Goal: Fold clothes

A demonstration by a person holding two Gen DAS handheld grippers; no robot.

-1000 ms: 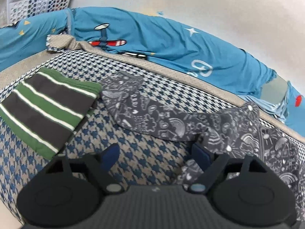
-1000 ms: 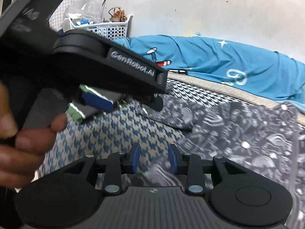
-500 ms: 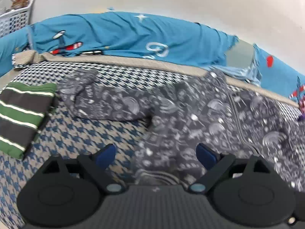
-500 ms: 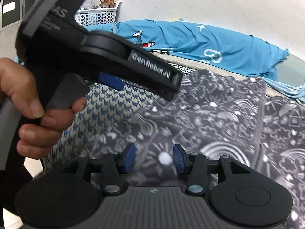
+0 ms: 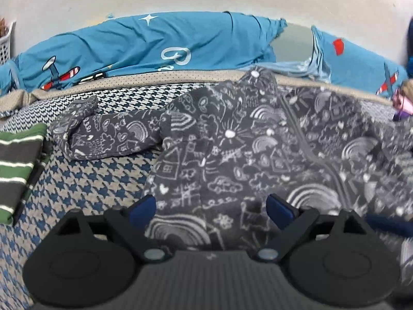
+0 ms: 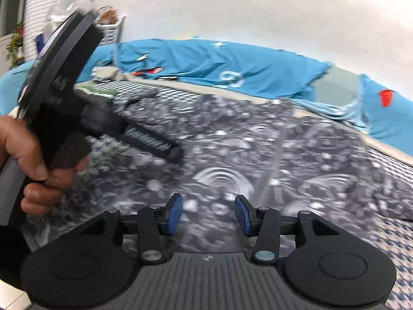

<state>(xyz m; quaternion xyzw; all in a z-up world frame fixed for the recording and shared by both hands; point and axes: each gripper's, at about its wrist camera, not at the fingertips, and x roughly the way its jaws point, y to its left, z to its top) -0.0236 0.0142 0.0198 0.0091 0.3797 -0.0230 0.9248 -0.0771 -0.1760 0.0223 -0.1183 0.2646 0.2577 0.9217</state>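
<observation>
- Our left tongs (image 5: 210, 208) stand spread wide over the grey garment (image 5: 258, 155), with nothing pinched between the blue pads (image 5: 143, 208); the cloth lies below and between them, but the pads do not press on it.
- Our right tongs (image 6: 208, 215) are parted about halfway and also empty; they hover above the same garment (image 6: 258, 160), near its zip line.
- In the right view, a hand (image 6: 33, 155) grips the handle of the left tool, which sits just left of the right tongs.
- The garment, dark grey with white doodles, lies spread and rumpled on the bed (image 5: 85, 180), which has a houndstooth cover; one sleeve (image 5: 103, 134) trails out to the left.
- Beside that sleeve's end lies a striped piece (image 5: 18, 165), green, grey and white, which already looks folded flat.
- Behind, along the wall, lies blue bedding (image 5: 155, 46) with a plane print, and a white basket (image 6: 111, 32) stands at the far left.
- We judge the task part done: one piece seems folded and set aside, while the grey garment is not yet begun.
- What is left, as we read it: take hold of an edge or sleeve, smooth the wrinkles, and fold the garment in.
</observation>
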